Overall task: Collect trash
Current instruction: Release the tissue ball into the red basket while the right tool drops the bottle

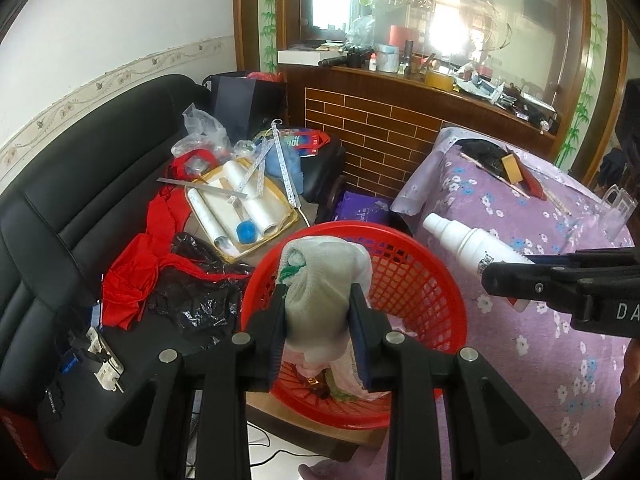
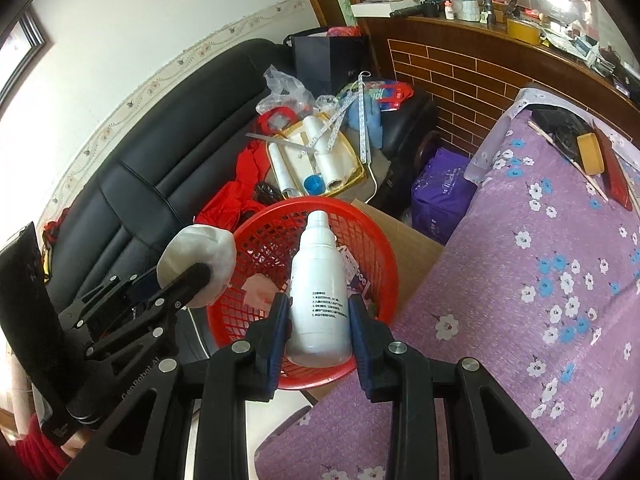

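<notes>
A red mesh basket (image 1: 420, 280) stands on a cardboard box between the sofa and the table; it also shows in the right wrist view (image 2: 260, 240). My left gripper (image 1: 320, 300) is shut on a crumpled white-grey wad (image 1: 320, 276) and holds it over the basket; the wad also shows in the right wrist view (image 2: 200, 256). My right gripper (image 2: 318, 312) is shut on a white plastic spray bottle (image 2: 320, 292) above the basket's near rim; the bottle also shows in the left wrist view (image 1: 472, 244). Paper scraps lie in the basket.
A table with a purple flowered cloth (image 2: 540, 280) is on the right, carrying a yellow box (image 2: 590, 152) and a clear cup (image 1: 618, 208). A black sofa (image 1: 80, 184) on the left holds red cloth, plastic bags, white rolls and rulers. A purple bag (image 2: 440, 196) sits on the floor.
</notes>
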`<state>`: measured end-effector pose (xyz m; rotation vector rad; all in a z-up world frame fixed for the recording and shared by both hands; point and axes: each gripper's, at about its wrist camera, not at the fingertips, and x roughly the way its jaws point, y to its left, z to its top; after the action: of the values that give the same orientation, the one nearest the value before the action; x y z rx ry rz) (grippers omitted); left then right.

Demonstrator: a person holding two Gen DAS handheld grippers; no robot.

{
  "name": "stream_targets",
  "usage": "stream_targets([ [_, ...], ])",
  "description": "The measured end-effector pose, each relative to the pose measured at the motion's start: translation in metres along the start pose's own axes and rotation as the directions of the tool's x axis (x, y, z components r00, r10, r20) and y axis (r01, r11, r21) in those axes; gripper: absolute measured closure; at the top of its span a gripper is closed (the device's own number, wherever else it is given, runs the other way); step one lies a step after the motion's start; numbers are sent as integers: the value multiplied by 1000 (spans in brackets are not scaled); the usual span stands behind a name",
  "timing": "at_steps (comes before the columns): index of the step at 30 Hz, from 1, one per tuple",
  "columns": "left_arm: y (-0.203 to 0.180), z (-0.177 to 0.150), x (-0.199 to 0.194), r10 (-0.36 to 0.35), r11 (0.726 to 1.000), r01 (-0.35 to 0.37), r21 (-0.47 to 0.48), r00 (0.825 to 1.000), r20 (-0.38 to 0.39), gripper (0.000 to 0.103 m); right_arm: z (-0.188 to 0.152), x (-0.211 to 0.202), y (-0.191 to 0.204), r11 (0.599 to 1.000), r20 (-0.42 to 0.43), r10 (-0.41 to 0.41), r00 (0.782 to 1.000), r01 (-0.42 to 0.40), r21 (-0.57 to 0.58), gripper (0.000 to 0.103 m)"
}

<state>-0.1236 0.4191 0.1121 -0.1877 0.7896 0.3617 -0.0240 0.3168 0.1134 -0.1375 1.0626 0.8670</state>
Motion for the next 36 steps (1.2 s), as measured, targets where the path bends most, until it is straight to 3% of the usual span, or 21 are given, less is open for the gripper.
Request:
stream_targets([
  [36,6,-3,22,46,998,-46,42,999,4,75,14,52,-9,999,-91,-11,996,15,35,70],
])
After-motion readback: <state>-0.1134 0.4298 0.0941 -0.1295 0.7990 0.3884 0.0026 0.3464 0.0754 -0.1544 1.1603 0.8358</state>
